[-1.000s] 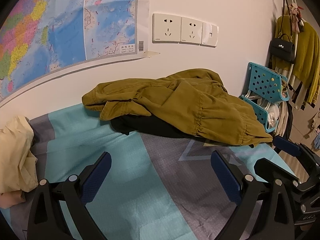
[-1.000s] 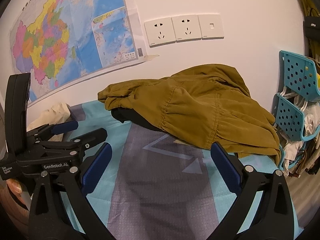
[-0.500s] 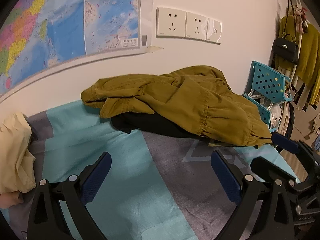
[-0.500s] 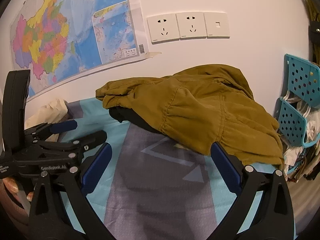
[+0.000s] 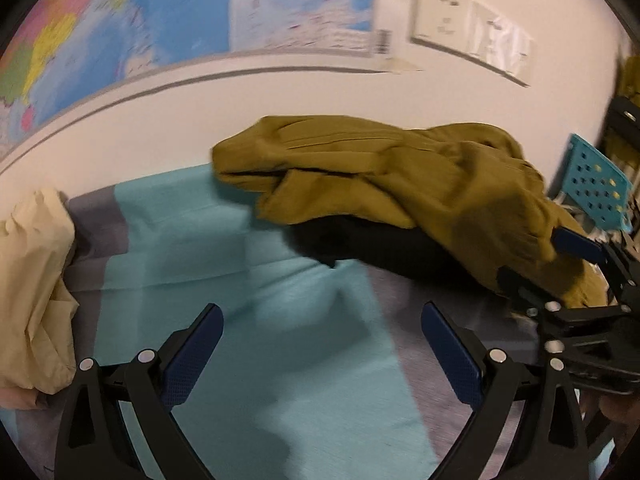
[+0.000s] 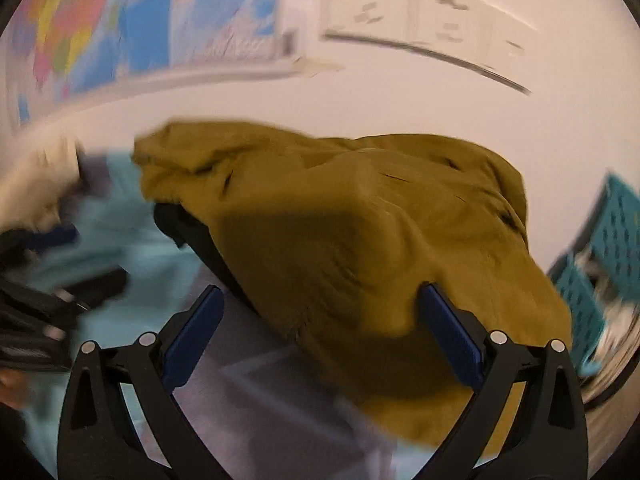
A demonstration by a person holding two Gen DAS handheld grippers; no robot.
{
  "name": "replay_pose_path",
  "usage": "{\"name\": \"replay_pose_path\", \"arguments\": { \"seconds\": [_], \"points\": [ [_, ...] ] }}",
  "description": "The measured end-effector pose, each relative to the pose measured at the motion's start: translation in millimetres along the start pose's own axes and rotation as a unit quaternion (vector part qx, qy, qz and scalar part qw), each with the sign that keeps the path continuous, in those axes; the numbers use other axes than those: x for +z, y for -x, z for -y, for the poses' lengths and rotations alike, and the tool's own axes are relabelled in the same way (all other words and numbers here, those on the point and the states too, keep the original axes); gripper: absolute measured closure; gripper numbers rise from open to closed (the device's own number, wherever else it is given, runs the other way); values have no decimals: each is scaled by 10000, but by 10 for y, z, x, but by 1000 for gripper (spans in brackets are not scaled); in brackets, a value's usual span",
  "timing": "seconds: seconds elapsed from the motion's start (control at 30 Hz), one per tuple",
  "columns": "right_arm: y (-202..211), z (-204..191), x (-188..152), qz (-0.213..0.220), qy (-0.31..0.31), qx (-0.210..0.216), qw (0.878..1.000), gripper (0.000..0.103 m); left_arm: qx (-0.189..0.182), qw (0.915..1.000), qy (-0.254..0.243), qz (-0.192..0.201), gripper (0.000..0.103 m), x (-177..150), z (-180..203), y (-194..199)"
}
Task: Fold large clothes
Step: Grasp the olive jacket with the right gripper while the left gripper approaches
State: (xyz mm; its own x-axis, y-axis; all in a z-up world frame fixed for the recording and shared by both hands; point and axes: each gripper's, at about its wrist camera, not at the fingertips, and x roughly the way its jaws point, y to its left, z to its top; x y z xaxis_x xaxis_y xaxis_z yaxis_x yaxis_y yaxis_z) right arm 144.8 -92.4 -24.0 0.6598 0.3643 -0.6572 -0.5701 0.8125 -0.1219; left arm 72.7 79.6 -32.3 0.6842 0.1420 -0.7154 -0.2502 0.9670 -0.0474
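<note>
Right gripper (image 6: 318, 328) spread wide, blue pads (image 6: 450, 336) apart, and the near edge of the olive-green garment (image 6: 340, 232) sits right between them, clamped by neither. Under that garment's left side, a black garment (image 6: 192, 232) peeks out. Left gripper (image 5: 320, 354) also wide apart, nothing between its fingers but the teal and grey bedsheet (image 5: 256, 272). Ahead and to its right, the olive heap; far left, a cream cloth (image 5: 32, 280). Beyond, the wall map (image 5: 168, 16) and sockets (image 5: 468, 28), blurred. Teal basket (image 6: 600, 268) off right.
</note>
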Motion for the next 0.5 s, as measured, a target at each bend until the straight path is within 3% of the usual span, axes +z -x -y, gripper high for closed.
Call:
{"name": "replay_pose_path", "arguments": {
  "seconds": [0.1, 0.17, 0.2, 0.23, 0.27, 0.3, 0.37, 0.4, 0.43, 0.47, 0.5],
  "points": [
    [-220, -161, 71, -62, 640, -342, 9973, 5, 93, 9999, 108, -37, 7, 20, -124, -45],
    [-243, -202, 97, 13, 953, -477, 9943, 17, 147, 9998, 125, -54, 7, 25, -188, -66],
    [-212, -161, 119, 6, 932, -342, 9951, 37, 167, 9998, 126, -48, 7, 24, -212, -72],
    [-162, -91, 136, -12, 851, -225, 9961, 66, 179, 9998, 125, -37, 7, 21, -236, -78],
    [-102, -32, 153, -10, 777, -105, 9969, 83, 195, 9997, 130, -43, 7, 21, -269, -89],
    [19, 99, 186, 75, 558, 28, 9984, 93, 196, 9997, 140, -51, 7, 16, -291, -87],
    [244, 321, 241, 327, 165, 168, 9992, 93, 184, 9997, 176, -56, 7, 24, -336, -107],
    [342, 395, 268, 420, 104, 77, 9990, 88, 194, 9996, 174, -56, 7, 28, -338, -117],
    [387, 419, 290, 422, 110, -14, 9990, 65, 204, 9996, 173, -61, 7, 37, -342, -131],
    [419, 406, 301, 399, 140, -25, 9991, 50, 222, 9996, 182, -66, 7, 41, -360, -144],
    [432, 310, 307, 413, 384, 137, 9983, 26, 232, 9995, 204, -75, 7, 42, -380, -152]
  ]
}}
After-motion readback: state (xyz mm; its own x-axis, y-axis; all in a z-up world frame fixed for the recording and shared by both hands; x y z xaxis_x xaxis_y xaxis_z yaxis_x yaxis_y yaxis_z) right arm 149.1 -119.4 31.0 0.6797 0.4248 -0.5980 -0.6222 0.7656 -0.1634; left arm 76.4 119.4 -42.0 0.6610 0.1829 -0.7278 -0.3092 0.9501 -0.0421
